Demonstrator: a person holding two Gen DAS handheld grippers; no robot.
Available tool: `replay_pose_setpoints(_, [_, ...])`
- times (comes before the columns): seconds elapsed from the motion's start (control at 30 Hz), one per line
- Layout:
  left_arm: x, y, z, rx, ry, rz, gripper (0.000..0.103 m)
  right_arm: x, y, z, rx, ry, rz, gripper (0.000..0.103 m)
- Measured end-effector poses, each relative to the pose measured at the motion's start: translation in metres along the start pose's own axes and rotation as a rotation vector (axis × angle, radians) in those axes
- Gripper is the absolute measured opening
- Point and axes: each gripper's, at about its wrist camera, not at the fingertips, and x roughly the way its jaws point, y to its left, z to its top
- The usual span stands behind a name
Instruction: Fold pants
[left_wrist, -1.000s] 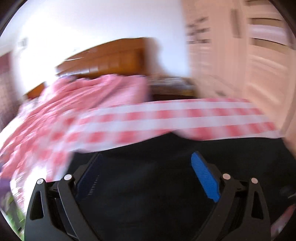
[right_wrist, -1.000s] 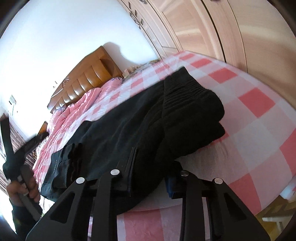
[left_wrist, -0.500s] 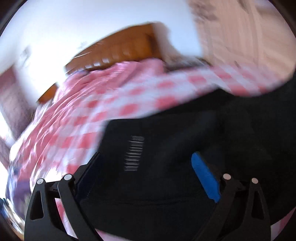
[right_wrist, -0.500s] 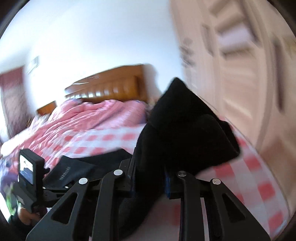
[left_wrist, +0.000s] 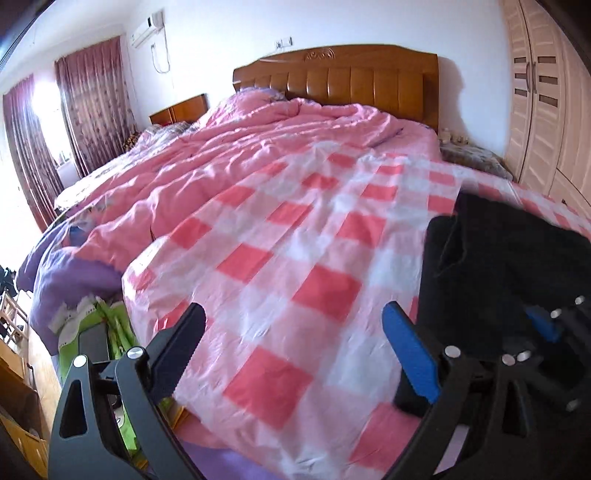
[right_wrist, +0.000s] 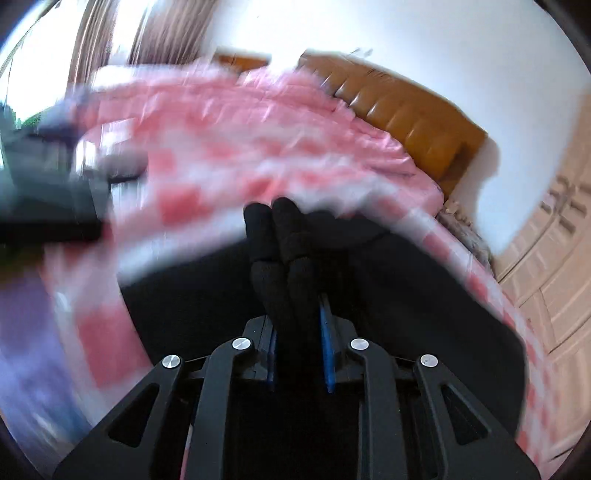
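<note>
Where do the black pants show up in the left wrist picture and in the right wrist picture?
Left wrist: black pants at the right edge, on the checked sheet.
Right wrist: black pants at centre, bunched between the right tool pads.
Shared landmark: the wooden headboard.

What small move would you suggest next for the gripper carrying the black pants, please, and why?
Probably lower the right gripper to lay the bunched black pants flat on the checked sheet; its jaws are closing on the fabric, while the left gripper is open and empty.
</note>
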Motion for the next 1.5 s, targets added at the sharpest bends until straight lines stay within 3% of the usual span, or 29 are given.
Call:
replay_pose_setpoints(0.07, [-0.001, 0.007, -0.003, -0.021, 0.015, -0.083, 0.097, -0.006, -0.002, -0.004, -0.018, -0.018, -0.011, 0.021])
replay_pose_setpoints(0.2, [0.001, 0.012, 0.001, -0.139, 0.059, -0.319, 0.096, -0.021, 0.006, -0.013, -0.093, -0.088, -0.088, 0.018])
replay_pose_setpoints(0.27, [0.004, 0.007, 0.010, -0.173, 0.097, -0.476, 0.096, -0.027, 0.014, -0.016, -0.112, -0.123, -0.111, 0.016])
replay_pose_setpoints(0.33, [0.012, -0.004, 0.019, -0.177, 0.154, -0.624, 0.096, -0.034, 0.017, -0.023, -0.125, -0.155, -0.131, 0.016])
replay_pose_setpoints(0.4, [0.019, -0.018, 0.028, -0.162, 0.207, -0.715, 0.096, -0.031, 0.020, -0.024, -0.140, -0.162, -0.138, 0.015])
replay_pose_setpoints(0.6, [0.037, -0.067, 0.047, -0.079, 0.327, -0.762, 0.096, -0.032, 0.018, -0.020, -0.124, -0.142, -0.111, 0.015])
replay_pose_setpoints(0.67, [0.043, -0.085, 0.048, -0.046, 0.380, -0.733, 0.096, -0.040, 0.013, -0.020, -0.117, -0.150, -0.094, 0.032])
replay_pose_setpoints(0.73, [0.051, -0.097, 0.049, -0.021, 0.409, -0.686, 0.095, -0.057, 0.007, -0.023, -0.114, -0.203, -0.117, 0.092])
replay_pose_setpoints(0.77, [0.054, -0.101, 0.048, -0.020, 0.426, -0.678, 0.095, -0.064, 0.004, -0.025, -0.107, -0.232, -0.122, 0.095])
replay_pose_setpoints(0.93, [0.055, -0.093, 0.042, -0.049, 0.425, -0.612, 0.072, -0.090, -0.040, -0.041, 0.018, -0.224, -0.094, 0.095])
replay_pose_setpoints(1.1, [0.052, -0.072, 0.036, -0.166, 0.449, -0.717, 0.061, -0.102, -0.099, -0.070, 0.199, -0.177, -0.113, 0.095])
replay_pose_setpoints(1.17, [0.043, -0.069, 0.032, -0.192, 0.450, -0.757, 0.061, -0.104, -0.114, -0.080, 0.252, -0.163, -0.113, 0.095])
replay_pose_setpoints(1.3, [0.050, -0.082, 0.025, -0.183, 0.486, -0.715, 0.065, -0.100, -0.122, -0.088, 0.312, -0.139, -0.097, 0.095])
replay_pose_setpoints(1.4, [0.055, -0.092, 0.028, -0.214, 0.478, -0.748, 0.067, -0.100, -0.126, -0.094, 0.327, -0.130, -0.083, 0.095])
replay_pose_setpoints(1.47, [0.057, -0.098, 0.033, -0.228, 0.455, -0.720, 0.066, -0.103, -0.122, -0.101, 0.325, -0.131, -0.076, 0.095])
replay_pose_setpoints(1.5, [0.059, -0.101, 0.035, -0.224, 0.446, -0.698, 0.060, -0.104, -0.120, -0.101, 0.326, -0.132, -0.069, 0.095])
